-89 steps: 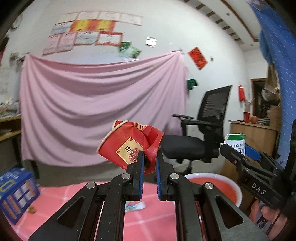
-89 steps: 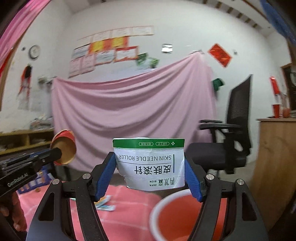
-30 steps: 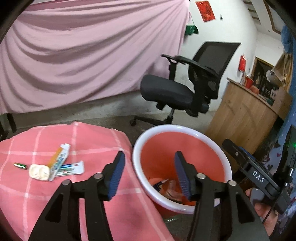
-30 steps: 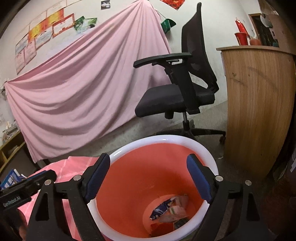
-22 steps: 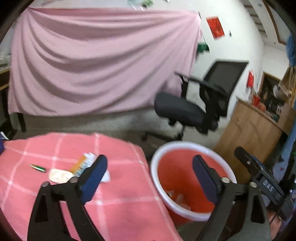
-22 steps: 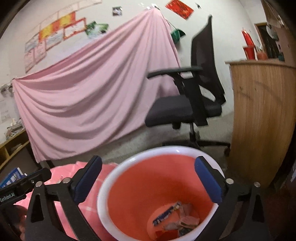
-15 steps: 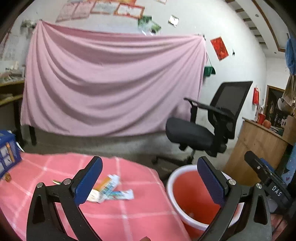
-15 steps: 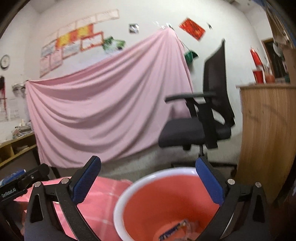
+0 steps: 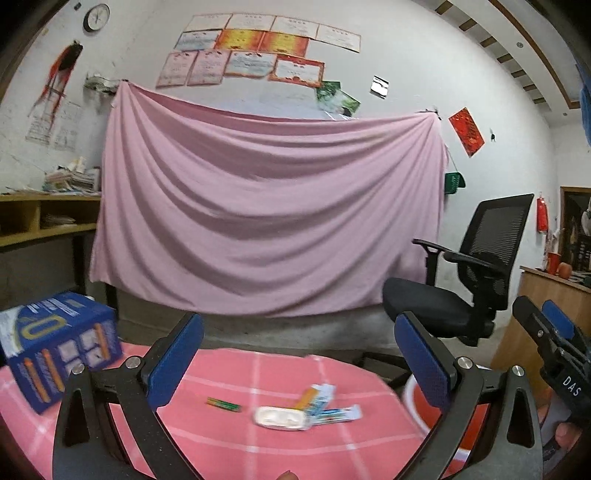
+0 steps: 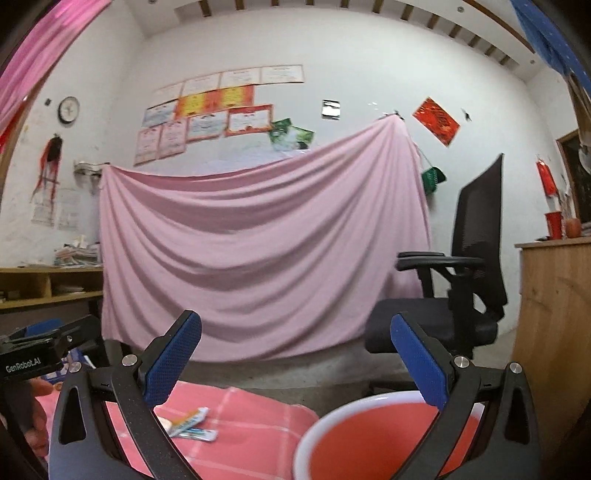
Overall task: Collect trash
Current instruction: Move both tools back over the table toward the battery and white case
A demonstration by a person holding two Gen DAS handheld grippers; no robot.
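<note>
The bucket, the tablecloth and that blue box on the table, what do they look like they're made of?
Bucket: likely plastic, smooth and slightly glossy, with a thin white rim around a red inside.
Tablecloth: looks like woven cloth, matte pink with white check lines, sagging over the table edge.
Blue box: probably printed cardboard, with sharp folded edges and flat printed faces.

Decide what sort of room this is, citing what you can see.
Probably a small office or school staff room: framed certificates on the wall, a wall clock, a black office chair and a wooden desk.
</note>
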